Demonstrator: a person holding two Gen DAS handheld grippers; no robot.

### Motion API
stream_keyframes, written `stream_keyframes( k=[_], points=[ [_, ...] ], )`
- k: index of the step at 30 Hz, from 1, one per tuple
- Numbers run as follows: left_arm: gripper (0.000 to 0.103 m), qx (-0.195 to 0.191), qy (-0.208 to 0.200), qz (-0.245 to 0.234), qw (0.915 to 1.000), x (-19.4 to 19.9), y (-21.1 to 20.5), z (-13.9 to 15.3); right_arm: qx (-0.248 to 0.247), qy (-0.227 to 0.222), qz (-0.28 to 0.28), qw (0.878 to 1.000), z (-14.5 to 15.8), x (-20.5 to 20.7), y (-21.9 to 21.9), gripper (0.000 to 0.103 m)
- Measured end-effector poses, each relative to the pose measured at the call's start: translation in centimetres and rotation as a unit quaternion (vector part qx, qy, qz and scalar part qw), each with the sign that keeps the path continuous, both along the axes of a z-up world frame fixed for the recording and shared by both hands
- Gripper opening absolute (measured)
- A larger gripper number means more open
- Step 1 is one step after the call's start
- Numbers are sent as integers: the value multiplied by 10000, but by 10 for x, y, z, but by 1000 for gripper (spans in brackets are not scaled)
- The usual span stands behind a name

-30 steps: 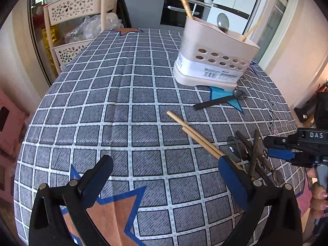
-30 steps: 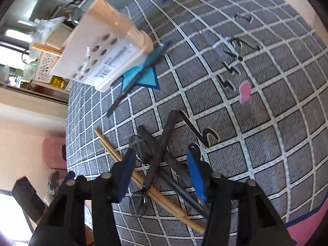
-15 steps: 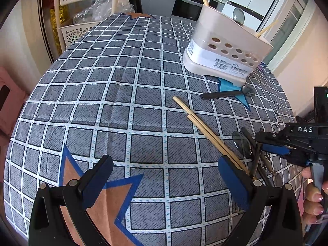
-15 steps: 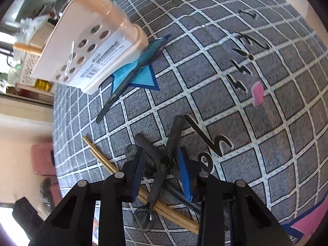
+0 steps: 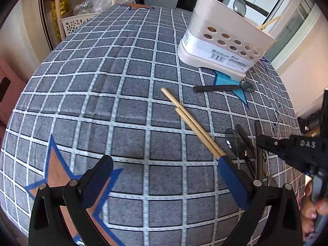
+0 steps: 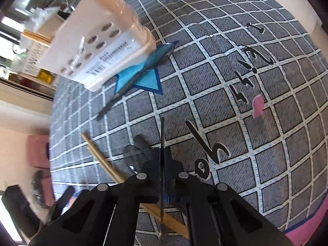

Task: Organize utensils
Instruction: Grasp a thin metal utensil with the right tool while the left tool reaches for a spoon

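Note:
A beige utensil holder (image 5: 221, 43) (image 6: 98, 47) stands at the far side of the checked tablecloth, with chopsticks and a spoon sticking out of it. Two wooden chopsticks (image 5: 190, 123) (image 6: 98, 153) lie in the middle. Beside them is a small heap of dark spoons (image 5: 235, 141) (image 6: 141, 143). My right gripper (image 6: 163, 151) (image 5: 259, 140) is shut on the thin dark handle of one spoon (image 6: 162, 127) from that heap. Another black spoon (image 5: 223, 87) (image 6: 133, 84) lies by the holder's base. My left gripper (image 5: 165, 164) hangs open over the cloth, holding nothing.
The table (image 5: 102, 102) is round, and its edge drops off at the right near a person's fingers (image 5: 311, 211). A beige lattice shelf (image 5: 78, 20) with plastic bags stands behind the table on the left. Kitchen counters and a fridge lie beyond.
My right gripper's jaws have closed from wide open onto the dark spoon handle in the heap. The left gripper has stayed open, tipping slightly.

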State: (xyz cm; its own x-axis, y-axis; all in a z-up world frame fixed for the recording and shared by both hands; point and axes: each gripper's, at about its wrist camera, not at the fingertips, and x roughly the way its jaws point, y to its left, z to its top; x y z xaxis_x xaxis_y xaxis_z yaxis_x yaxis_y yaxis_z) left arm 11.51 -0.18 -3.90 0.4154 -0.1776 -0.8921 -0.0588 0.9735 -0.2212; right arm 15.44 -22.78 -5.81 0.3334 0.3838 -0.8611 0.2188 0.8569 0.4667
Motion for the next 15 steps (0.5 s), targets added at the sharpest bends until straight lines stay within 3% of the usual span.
stream_keyframes(
  k=[10,13,15],
  points=[
    [103,481,166,236,9984,3,-31,-12,294,-570,52,9979,20,-21,-30,3],
    [103,604,-164,131,9980,11,-33,1,341,-737,73,9967,26,-27,-36,3],
    [103,871,-526,-228,9945,21,-41,14,318,-864,93,9957,31,-30,-40,3]
  ],
)
